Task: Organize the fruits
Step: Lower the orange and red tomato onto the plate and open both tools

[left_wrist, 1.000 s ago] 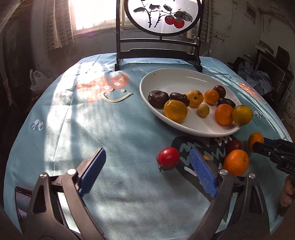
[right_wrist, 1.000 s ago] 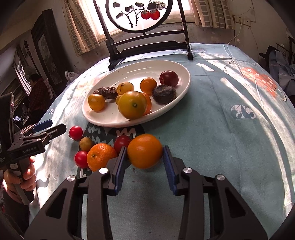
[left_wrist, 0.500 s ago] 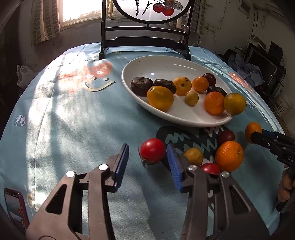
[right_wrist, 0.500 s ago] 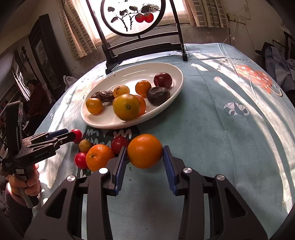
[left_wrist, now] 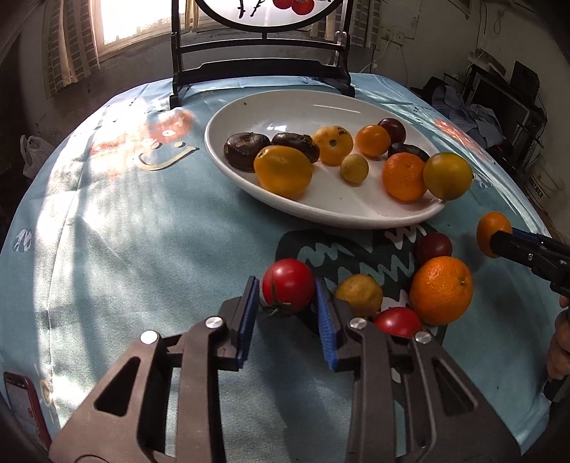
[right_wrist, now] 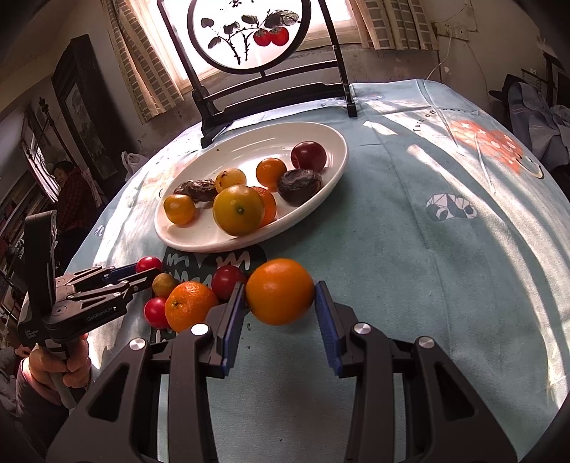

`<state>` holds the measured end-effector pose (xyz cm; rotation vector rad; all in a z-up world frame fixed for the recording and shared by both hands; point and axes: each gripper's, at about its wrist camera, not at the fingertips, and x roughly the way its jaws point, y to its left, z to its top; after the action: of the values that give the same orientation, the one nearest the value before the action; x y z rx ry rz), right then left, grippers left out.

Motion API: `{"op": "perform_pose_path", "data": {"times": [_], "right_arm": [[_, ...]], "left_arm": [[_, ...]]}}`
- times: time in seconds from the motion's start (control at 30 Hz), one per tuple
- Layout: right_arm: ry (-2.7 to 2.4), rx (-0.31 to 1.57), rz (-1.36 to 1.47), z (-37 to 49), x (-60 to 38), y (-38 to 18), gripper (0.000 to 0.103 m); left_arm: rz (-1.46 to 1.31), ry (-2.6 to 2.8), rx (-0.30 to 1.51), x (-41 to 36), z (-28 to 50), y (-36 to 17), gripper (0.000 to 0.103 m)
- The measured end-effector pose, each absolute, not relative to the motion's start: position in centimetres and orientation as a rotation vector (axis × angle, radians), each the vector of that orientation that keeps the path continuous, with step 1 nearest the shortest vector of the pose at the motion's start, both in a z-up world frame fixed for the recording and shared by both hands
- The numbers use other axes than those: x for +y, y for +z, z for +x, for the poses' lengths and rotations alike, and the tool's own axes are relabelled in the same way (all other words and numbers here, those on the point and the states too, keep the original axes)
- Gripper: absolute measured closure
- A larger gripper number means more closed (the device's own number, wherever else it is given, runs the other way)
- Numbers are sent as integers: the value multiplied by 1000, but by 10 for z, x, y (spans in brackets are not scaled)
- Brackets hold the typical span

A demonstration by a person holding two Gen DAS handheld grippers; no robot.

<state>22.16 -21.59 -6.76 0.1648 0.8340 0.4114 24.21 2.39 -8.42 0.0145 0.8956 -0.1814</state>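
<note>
A white oval plate holds several fruits: oranges, yellow citrus and dark plums; it also shows in the right wrist view. My left gripper is shut on a red tomato just in front of the plate. My right gripper is shut on an orange and holds it above the cloth. Loose on the cloth lie a large orange, a yellow fruit, a second red tomato and a dark plum.
A black wooden stand with a round painted screen rises behind the plate. A red phone lies at the table's near left edge. A person sits beyond the table at the left. Blue tablecloth spreads to the right.
My left gripper moved forward and closed its jaws onto the red tomato. My right gripper kept hold of the orange and lifted it slightly.
</note>
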Motion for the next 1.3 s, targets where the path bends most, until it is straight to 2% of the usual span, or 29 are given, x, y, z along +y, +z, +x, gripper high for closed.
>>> {"op": "perform_pose_path", "data": {"times": [0.23, 0.5, 0.7, 0.93, 1.17, 1.23, 1.27, 1.3], "right_arm": [[404, 817, 177, 220, -220, -65, 63], [437, 702, 241, 210, -235, -37, 63], [463, 654, 206, 253, -219, -9, 63], [497, 726, 179, 320, -186, -18, 63], [515, 761, 131, 350, -165, -29, 62], [522, 765, 123, 353, -162, -29, 60], [529, 763, 127, 352, -162, -28, 59], [534, 764, 133, 350, -163, -27, 57]], "left_arm": [[9, -154, 877, 27, 230, -81, 74], [-69, -194, 772, 38, 212, -40, 74], [-16, -199, 736, 18, 276, -5, 74], [14, -157, 817, 9, 361, -21, 74], [11, -125, 860, 10, 391, -33, 73], [7, -98, 855, 11, 390, -33, 54], [9, -79, 846, 11, 387, -31, 37], [16, -49, 834, 12, 382, -29, 28]]}}
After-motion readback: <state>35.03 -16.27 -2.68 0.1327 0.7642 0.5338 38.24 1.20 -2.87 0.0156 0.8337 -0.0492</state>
